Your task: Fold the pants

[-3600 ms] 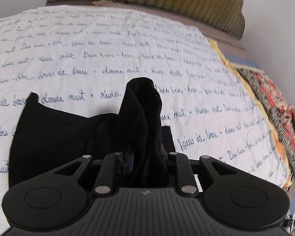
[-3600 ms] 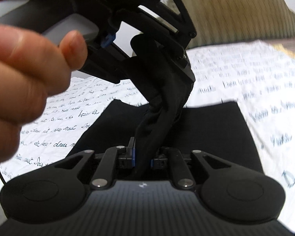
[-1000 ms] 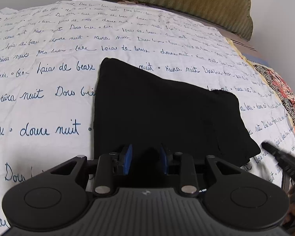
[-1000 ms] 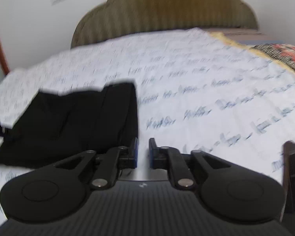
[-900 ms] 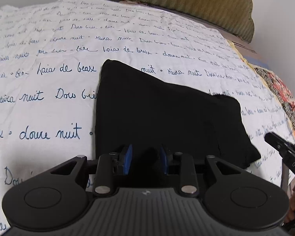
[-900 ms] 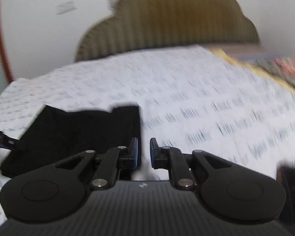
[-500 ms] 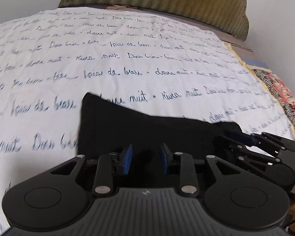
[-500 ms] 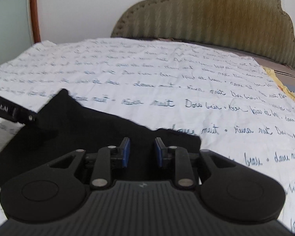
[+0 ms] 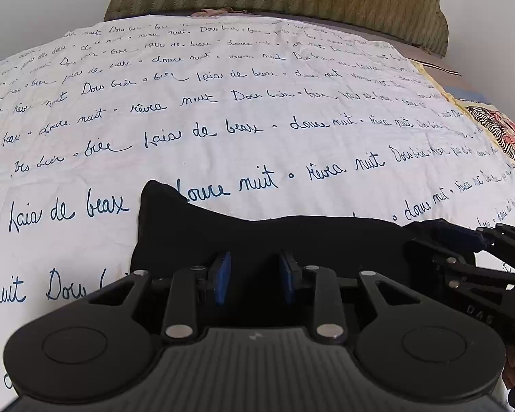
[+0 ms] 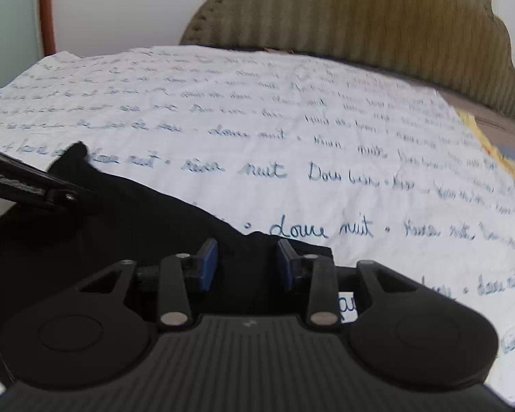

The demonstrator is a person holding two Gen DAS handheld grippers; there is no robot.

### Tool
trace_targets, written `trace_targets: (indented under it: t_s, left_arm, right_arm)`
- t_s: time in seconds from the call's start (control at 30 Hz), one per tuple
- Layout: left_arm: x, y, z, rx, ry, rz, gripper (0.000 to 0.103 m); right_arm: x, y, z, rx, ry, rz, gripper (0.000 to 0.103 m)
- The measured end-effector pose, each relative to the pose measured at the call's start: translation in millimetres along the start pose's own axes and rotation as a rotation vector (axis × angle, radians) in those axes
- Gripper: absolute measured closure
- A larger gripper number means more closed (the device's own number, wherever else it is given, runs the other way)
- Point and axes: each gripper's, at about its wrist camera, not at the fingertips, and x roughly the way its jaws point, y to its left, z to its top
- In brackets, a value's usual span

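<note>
Hovering the left gripper (image 9: 254, 269) over the left half of the pants (image 9: 274, 237), with its fingers (image 9: 221, 274) standing partly apart and gripping nothing. Showing only black cloth in the gap, lying below the pads rather than being pinched by them.

Lying flat on the bed (image 9: 223, 120) as a folded black bundle, with the long axis running left to right across both views, from one gripper to the other. Peaking slightly at the far left corner and ending on the right just past the right gripper. Running the near long edge out of sight under both gripper bodies, so not allowing any reading of how far the fingertips are overlapping it.

Hovering the right gripper (image 10: 246, 262) over the right end, with its fingers having just been opening and now standing apart, cloth below the gap, nothing clamped.

Judging the coming move as turning on one relation: pants lying straight ahead of and beneath both finger pairs, lengthwise across them, with each hand equally near its own end.

Differing from the earliest frames: no longer clamping a raised bunch of cloth in either gripper, the bundle now resting flat. Differing from a second back: sitting lower and closer to the near edge, with the right gripper now appearing close alongside at the right of the left view.
</note>
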Motion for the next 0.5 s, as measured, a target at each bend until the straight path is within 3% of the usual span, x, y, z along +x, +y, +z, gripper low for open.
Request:
trace_targets:
  t_s: [0.23,0.33,0.4,0.5]
  left_arm:
    - [-1,-5,-1,0.032,-0.003,0.022,0.072]
    - [-4,-9,-5,0.055,-0.013,0.046,0.057]
    - [-6,-13,-8,0.073,-0.024,0.075,0.038]
    - [-9,-20,-16,0.116,-0.040,0.130,0.036]
  right_arm:
    - [-37,8,-7,-0.019,-0.076,-0.055,0.064]
    - [-55,11,-19,-0.054,-0.078,-0.066,0.061]
    - [-62,11,-29,-0.065,-0.062,-0.065,0.059]
    - [-67,11,-46,-0.074,-0.033,-0.059,0.058]
